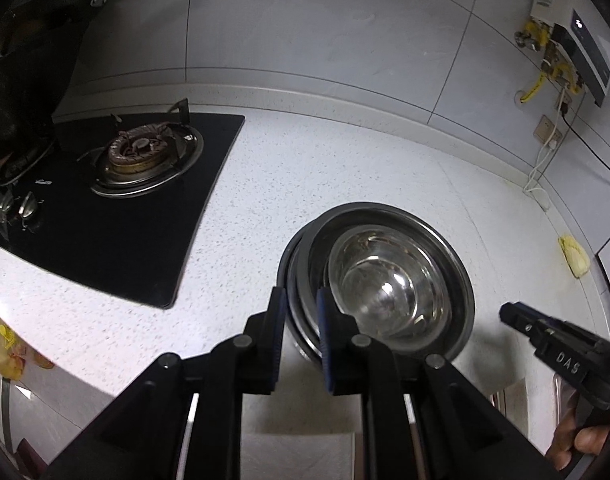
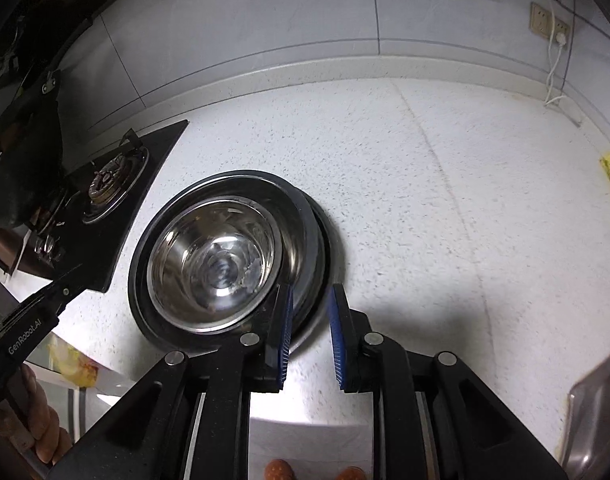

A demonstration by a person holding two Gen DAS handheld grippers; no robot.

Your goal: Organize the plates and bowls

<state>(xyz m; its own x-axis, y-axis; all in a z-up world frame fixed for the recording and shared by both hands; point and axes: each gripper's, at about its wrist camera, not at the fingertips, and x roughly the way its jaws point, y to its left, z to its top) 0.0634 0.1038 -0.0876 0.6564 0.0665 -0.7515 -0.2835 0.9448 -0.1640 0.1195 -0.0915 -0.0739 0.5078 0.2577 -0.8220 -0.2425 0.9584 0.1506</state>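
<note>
gas hob (image 1: 117, 216) at the left, then the left gripper (image 1: 301, 312), jaws apart astride the near-left rim of the steel plate stack (image 1: 463, 280), likely to steady or lift it; the steel bowl (image 1: 385, 280) sits nested on top, off-centre. the right gripper (image 2: 311, 320) straddles the opposite rim, jaws apart too, so a two-sided hold seems intended. all rests on a white speckled countertop (image 2: 445, 200) under grey wall tiles (image 1: 325, 32)

The shiny silver steel bowl (image 1: 389, 288) sits in darker grey steel plates (image 2: 305, 236) on a white, grey-speckled stone countertop (image 1: 345, 168). Glossy black glass hob (image 1: 117, 236), coppery-brown burner (image 1: 139, 148). Both black grippers have blue pads (image 2: 339, 336).
</note>
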